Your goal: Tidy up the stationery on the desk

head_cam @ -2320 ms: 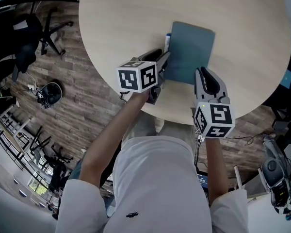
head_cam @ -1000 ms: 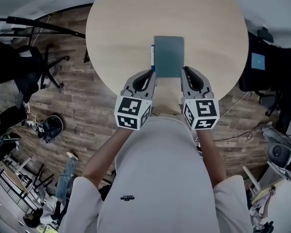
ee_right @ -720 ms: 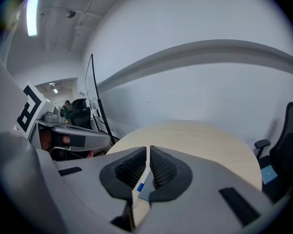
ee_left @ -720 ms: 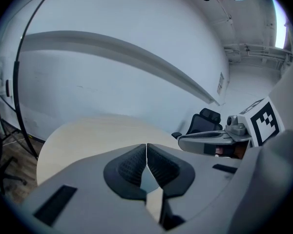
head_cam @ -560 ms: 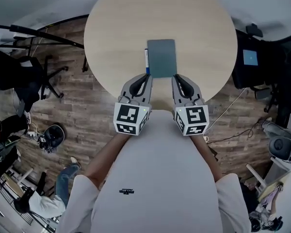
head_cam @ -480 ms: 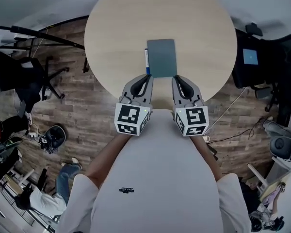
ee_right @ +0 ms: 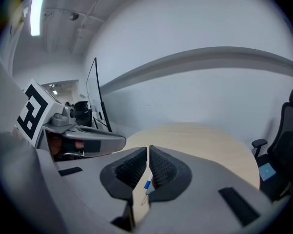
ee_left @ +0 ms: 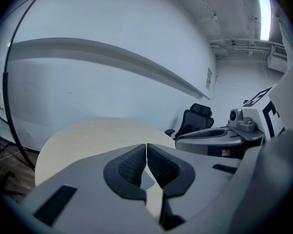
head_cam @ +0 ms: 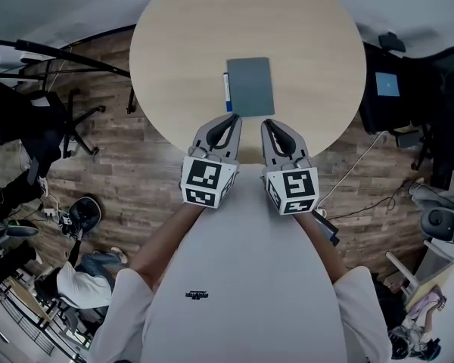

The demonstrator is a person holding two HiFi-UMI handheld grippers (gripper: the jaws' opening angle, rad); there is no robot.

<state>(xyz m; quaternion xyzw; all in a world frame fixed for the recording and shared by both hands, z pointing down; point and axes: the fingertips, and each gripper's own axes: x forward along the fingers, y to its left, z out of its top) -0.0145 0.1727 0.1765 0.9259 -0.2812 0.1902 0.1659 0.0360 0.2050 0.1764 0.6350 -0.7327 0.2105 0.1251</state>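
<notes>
A grey-blue notebook (head_cam: 250, 87) lies flat on the round pale wooden table (head_cam: 212, 21), with a blue-and-white pen (head_cam: 227, 91) along its left edge. My left gripper (head_cam: 233, 119) and right gripper (head_cam: 268, 123) hover side by side just short of the notebook's near edge, touching nothing. Both are shut and empty. In the left gripper view the ribbed pads (ee_left: 132, 165) meet over the tabletop. In the right gripper view, the right gripper (ee_right: 148, 148) shows only a thin slit, through which the pen (ee_right: 147, 185) is seen lying on the table beyond.
Black office chairs stand on the wooden floor at the left (head_cam: 30, 104) and right (head_cam: 408, 89) of the table. A cable (head_cam: 356, 172) trails over the floor at the right. A person (head_cam: 83, 286) is at the lower left.
Both grippers have drawn back from the notebook's sides toward my body and moved closer together. The notebook and pen stay on the table, now seen from farther off.
</notes>
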